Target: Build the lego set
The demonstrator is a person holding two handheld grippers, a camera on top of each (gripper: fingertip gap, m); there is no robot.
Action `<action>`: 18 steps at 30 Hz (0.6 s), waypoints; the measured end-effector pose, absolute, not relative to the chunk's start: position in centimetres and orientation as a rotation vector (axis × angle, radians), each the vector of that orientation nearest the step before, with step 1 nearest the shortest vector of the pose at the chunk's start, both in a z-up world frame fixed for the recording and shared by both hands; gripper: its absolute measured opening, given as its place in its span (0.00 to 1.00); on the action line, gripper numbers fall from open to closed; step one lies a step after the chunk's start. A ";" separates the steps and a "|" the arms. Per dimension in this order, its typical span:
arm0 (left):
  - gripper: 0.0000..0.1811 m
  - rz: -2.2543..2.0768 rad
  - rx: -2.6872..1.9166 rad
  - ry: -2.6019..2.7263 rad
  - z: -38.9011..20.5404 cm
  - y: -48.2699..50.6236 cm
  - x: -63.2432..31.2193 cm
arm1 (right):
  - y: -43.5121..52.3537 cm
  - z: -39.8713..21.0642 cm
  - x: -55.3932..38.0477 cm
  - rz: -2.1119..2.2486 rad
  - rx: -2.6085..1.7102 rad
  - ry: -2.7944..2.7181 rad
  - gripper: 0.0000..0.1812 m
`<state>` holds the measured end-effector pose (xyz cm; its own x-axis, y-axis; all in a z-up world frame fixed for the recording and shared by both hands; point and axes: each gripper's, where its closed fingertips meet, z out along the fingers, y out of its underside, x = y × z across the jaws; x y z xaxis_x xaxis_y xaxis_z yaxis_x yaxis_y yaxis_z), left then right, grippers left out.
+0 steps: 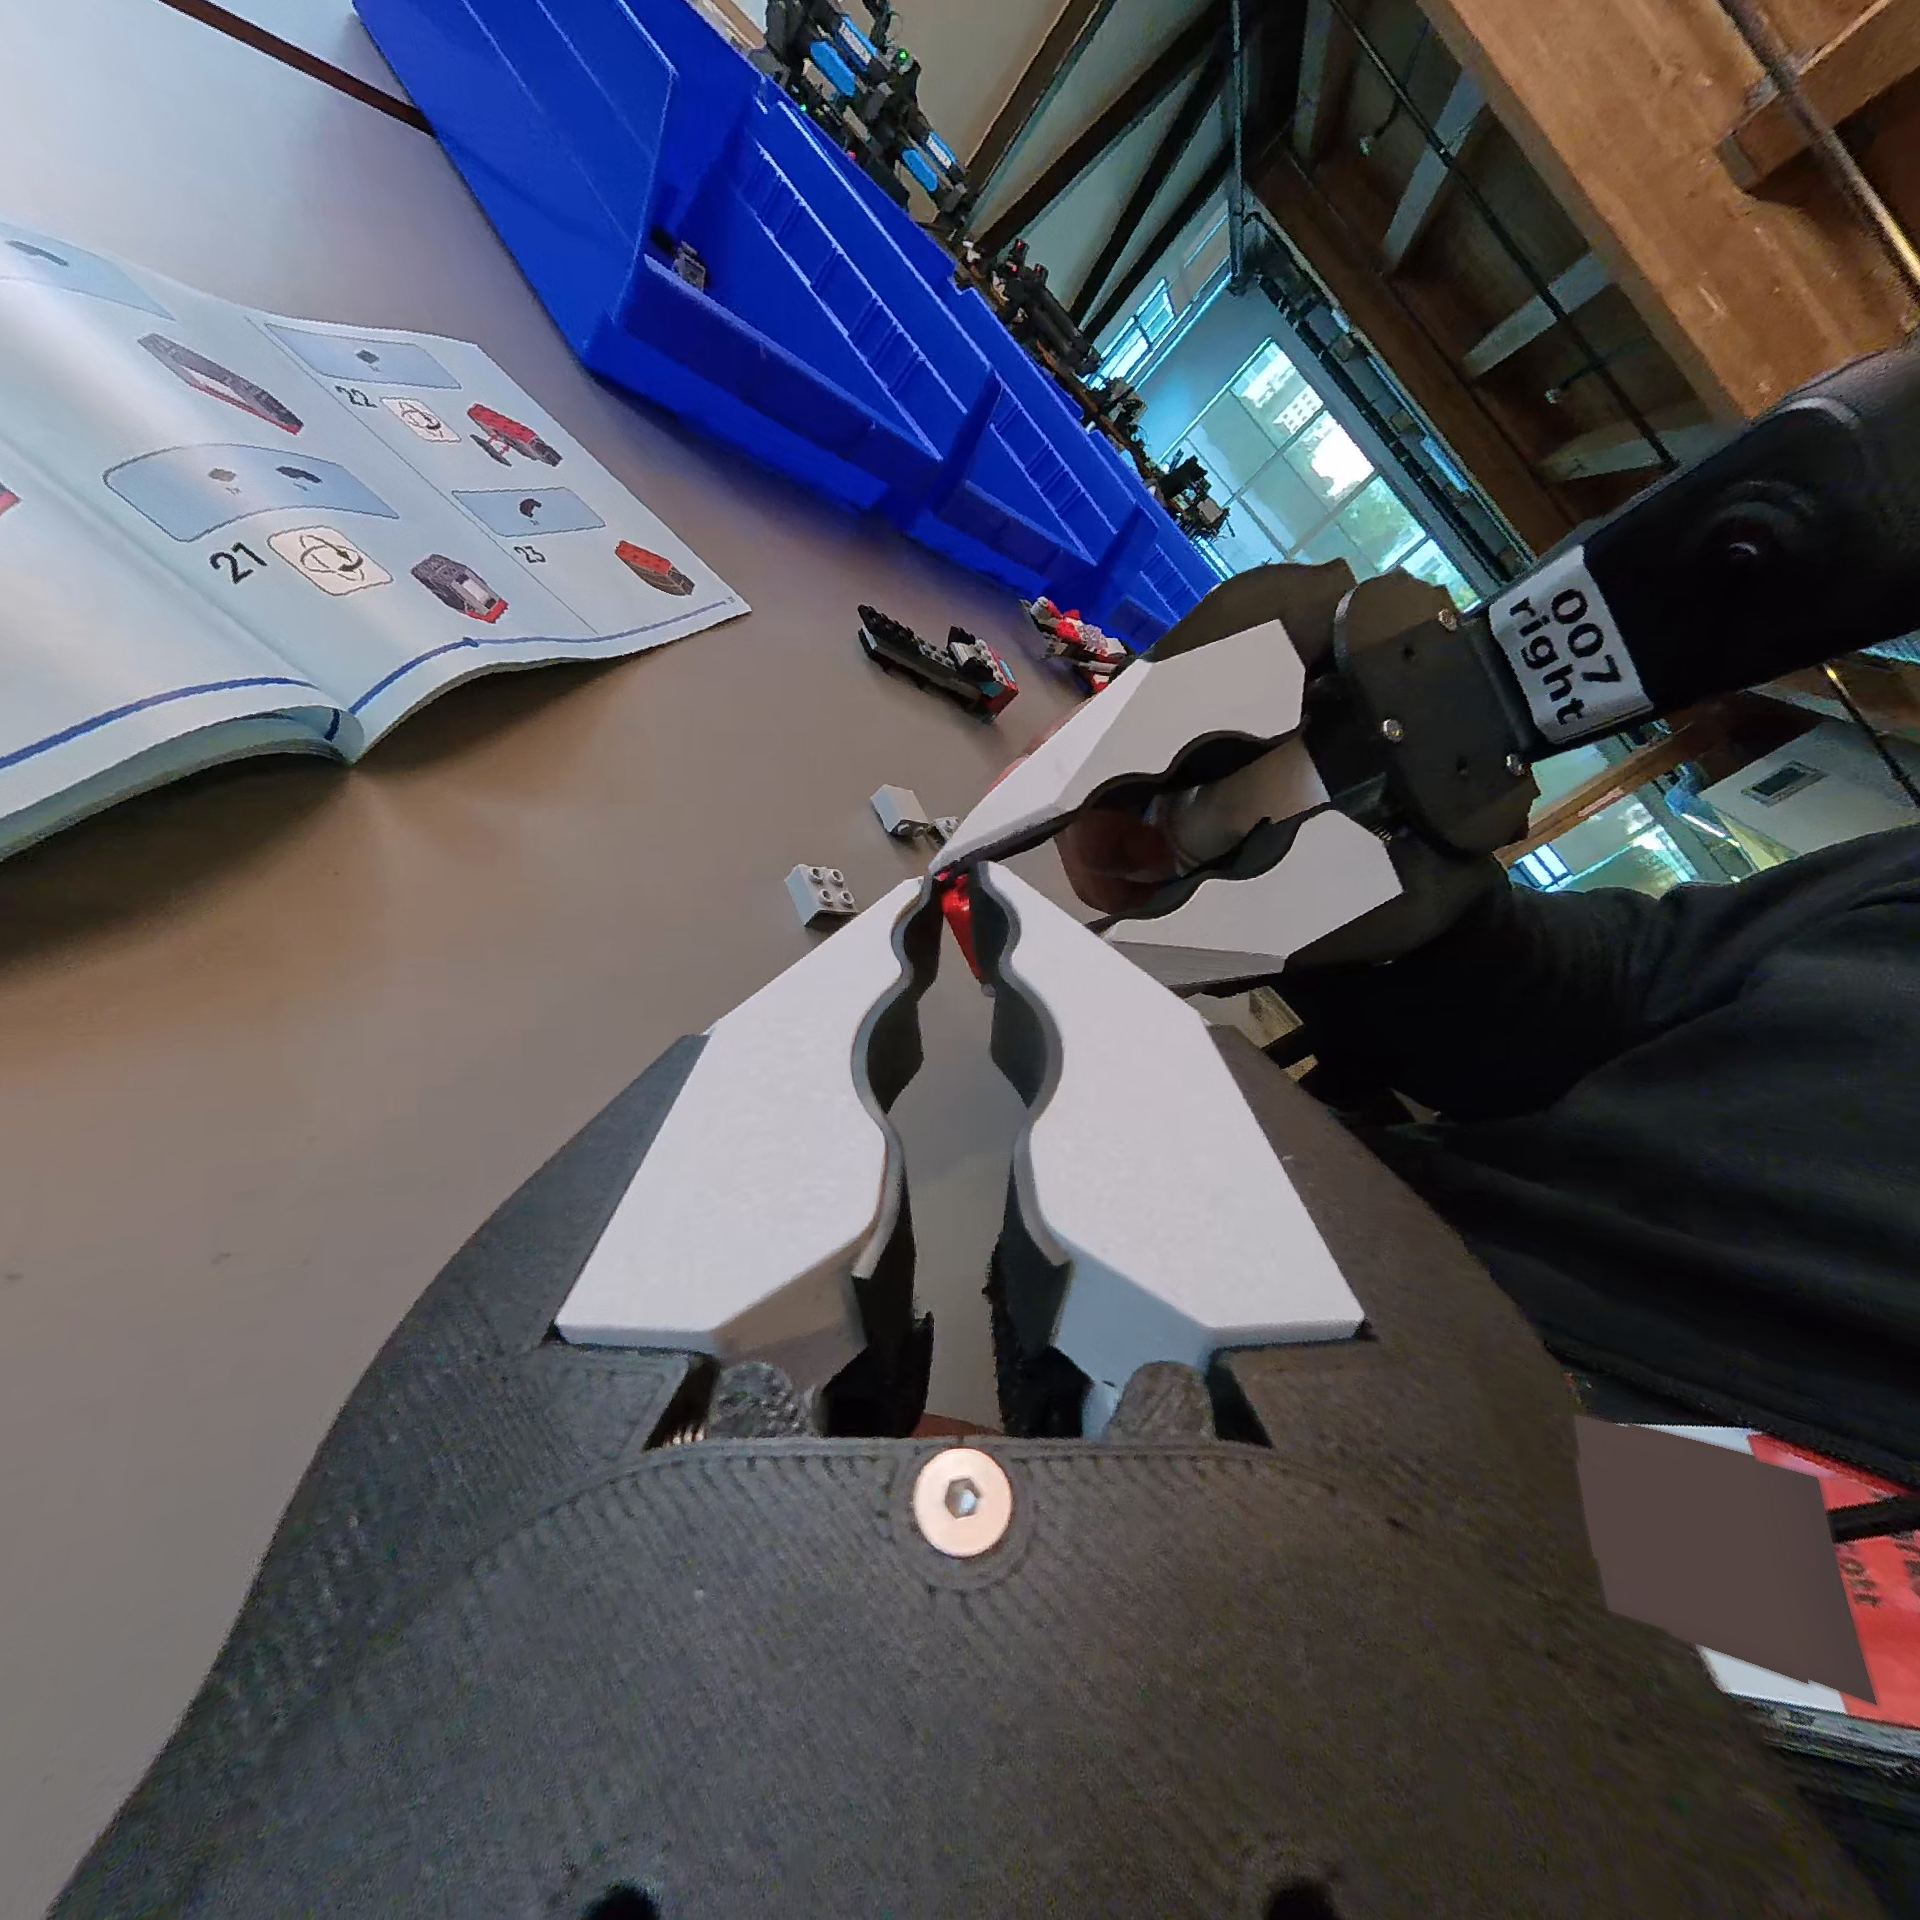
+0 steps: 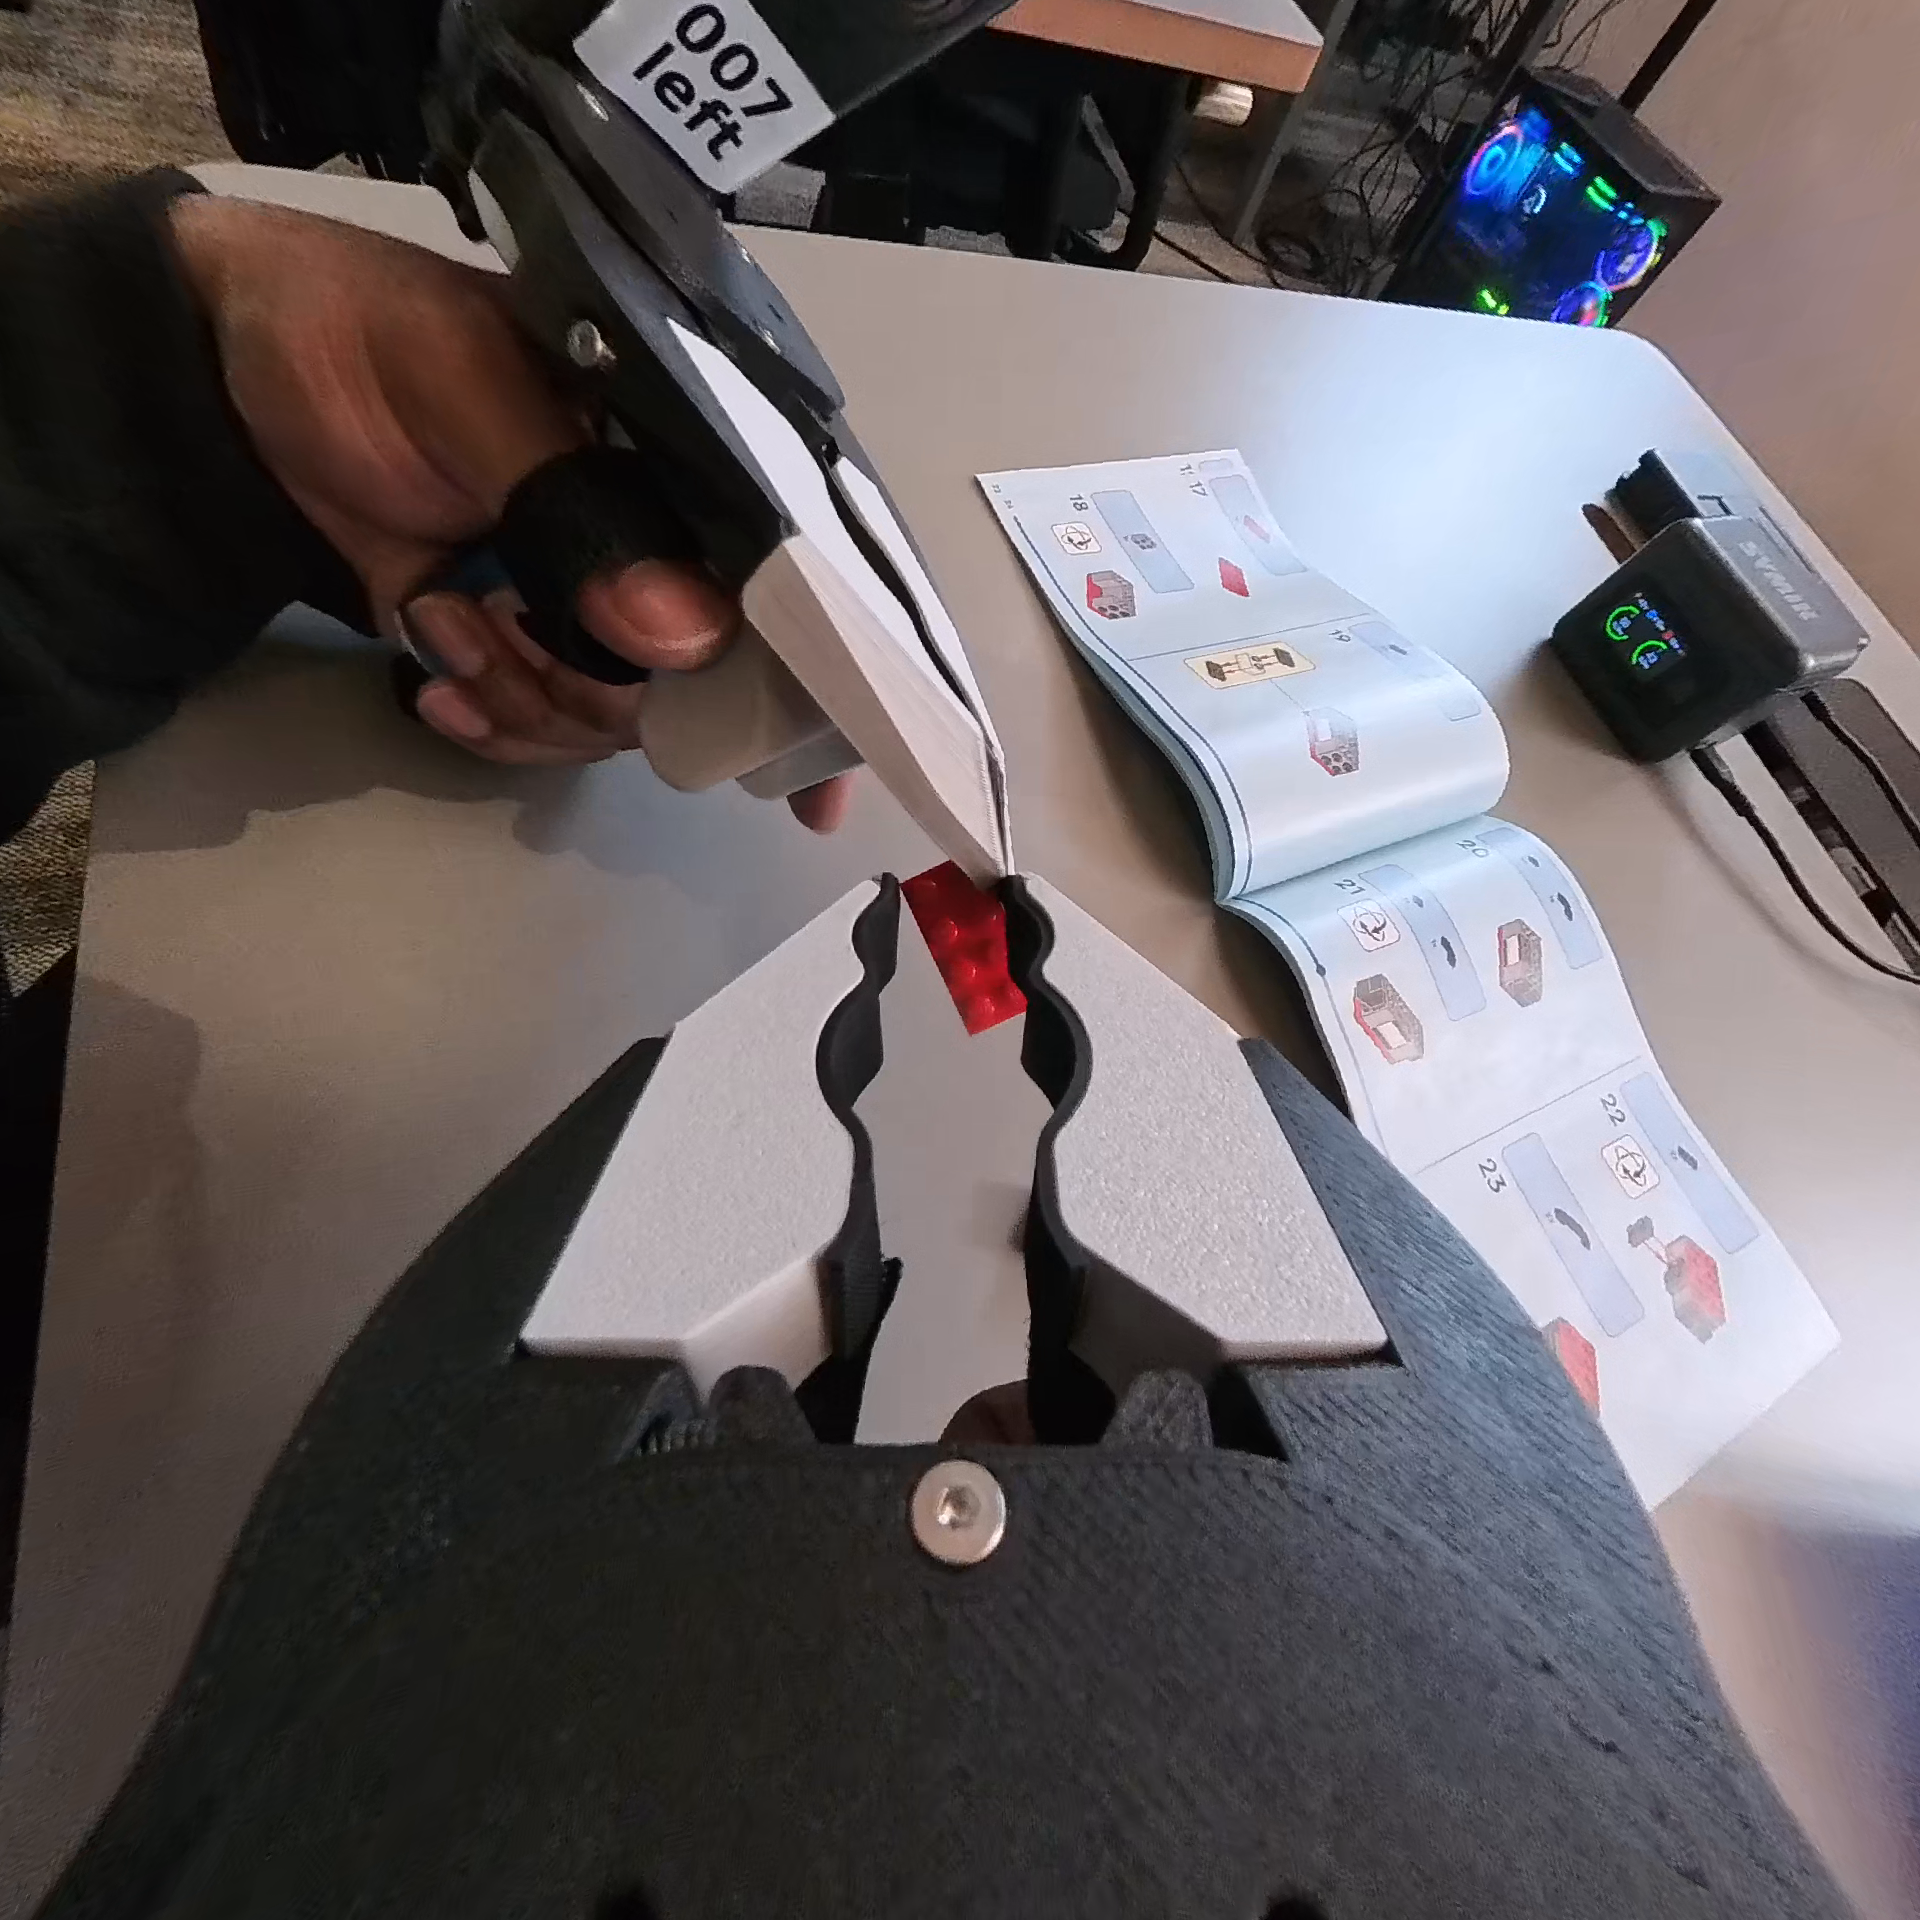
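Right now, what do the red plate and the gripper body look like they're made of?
Red plate: glossy hard plastic, judging by its shiny moulded studs. Right gripper body: probably 3D-printed matte black plastic, given the fine ridged layer lines.

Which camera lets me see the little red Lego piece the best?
The right wrist view: the red Lego piece faces the camera, studs showing, between the right claw tips. The left wrist view shows only its thin edge, pinched in the left claw.

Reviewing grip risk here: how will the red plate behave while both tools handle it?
The red plate looks thin and rigid, so probably stiff and light. Held by its edges between the right tool's tips, it could pivot or pop free if the left tool pushes unevenly.
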<state>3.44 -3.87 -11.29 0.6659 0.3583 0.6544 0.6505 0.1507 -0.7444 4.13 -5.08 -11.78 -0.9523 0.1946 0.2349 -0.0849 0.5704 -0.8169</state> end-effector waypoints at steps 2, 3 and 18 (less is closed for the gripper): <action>0.02 -0.238 -1.472 -0.904 -11.5 -3.9 3.3 | -5.0 -11.9 4.0 1.307 -0.095 -2.500 0.12; 0.02 -0.227 -1.480 -0.913 -11.7 -4.1 3.2 | -4.8 -12.0 3.9 1.294 -0.098 -2.498 0.12; 0.01 -0.148 -1.543 -1.056 -13.5 -5.0 2.0 | -4.1 -12.5 3.2 1.237 -0.173 -2.380 0.15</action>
